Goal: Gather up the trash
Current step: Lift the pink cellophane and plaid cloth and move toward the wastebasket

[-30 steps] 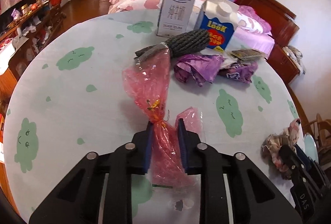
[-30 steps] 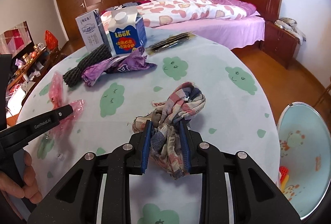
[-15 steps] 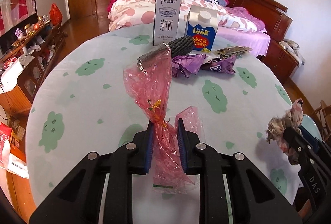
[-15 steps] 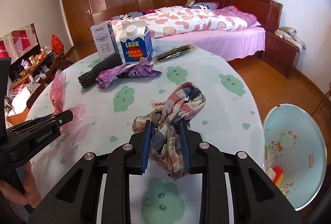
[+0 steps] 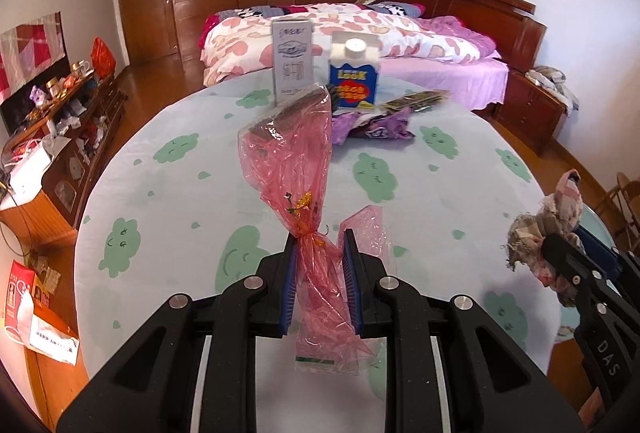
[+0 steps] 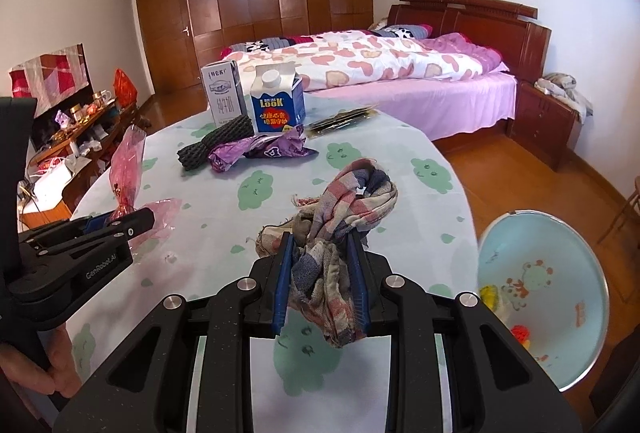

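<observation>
At the bottom centre of the left wrist view, the left gripper (image 5: 320, 253) is clamped on a pink cellophane wrapper (image 5: 296, 161), its blue pads pressing the crumpled neck just below a small gold tie. The wrapper's wide mouth flares toward the upper middle of the frame, lifted off the round table (image 5: 168, 201) with its pale cloth printed with green clouds. A loose flap of the same pink film sticks out just right of the right-hand finger.

At the bottom centre of the right wrist view, the right gripper (image 6: 320, 253) is closed on a checked cloth rag (image 6: 352, 197), red, blue and cream, bunched between the pads and hanging both above and below them. The rag is clear of the tablecloth.

Toward the upper middle of both frames, the rest of the litter lies on the far part of the table: a white milk carton (image 6: 224, 93) standing upright, a blue LOOK carton (image 6: 278, 105) just beside it, a dark rolled mat (image 6: 216, 145) lying in front of them, a crumpled purple wrapper (image 6: 260, 153) touching the mat, and a flat dark packet (image 6: 344, 119) near the far edge.

At the lower right of the right wrist view, a light blue basin (image 6: 560, 273) sits below the table edge, with small coloured bits inside it.
</observation>
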Demonstrator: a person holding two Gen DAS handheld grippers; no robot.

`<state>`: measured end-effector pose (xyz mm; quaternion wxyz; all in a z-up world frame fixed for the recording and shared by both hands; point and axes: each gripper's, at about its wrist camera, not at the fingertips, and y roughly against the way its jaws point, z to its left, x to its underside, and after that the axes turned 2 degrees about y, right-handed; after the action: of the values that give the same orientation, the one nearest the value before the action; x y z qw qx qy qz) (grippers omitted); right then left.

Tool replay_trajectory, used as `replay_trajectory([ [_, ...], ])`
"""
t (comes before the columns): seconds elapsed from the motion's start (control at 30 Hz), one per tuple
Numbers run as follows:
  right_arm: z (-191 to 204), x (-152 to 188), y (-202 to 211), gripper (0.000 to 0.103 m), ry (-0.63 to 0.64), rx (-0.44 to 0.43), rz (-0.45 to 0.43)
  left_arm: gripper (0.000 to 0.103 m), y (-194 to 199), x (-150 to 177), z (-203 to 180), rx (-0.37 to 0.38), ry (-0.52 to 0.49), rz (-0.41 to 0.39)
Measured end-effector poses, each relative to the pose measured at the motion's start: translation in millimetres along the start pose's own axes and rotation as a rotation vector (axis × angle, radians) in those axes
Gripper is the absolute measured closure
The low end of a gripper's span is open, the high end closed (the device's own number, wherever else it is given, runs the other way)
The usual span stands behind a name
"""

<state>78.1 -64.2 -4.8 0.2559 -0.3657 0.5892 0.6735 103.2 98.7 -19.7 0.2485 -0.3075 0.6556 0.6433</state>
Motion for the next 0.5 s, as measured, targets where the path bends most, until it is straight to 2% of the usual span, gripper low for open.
replay_trajectory([
  [0.5, -31.4, 9.6, 35.9, 0.076, 0.001, 0.031, -0.048, 0.082, 25.2, 7.1, -42.2, 0.037, -0.091, -0.031],
])
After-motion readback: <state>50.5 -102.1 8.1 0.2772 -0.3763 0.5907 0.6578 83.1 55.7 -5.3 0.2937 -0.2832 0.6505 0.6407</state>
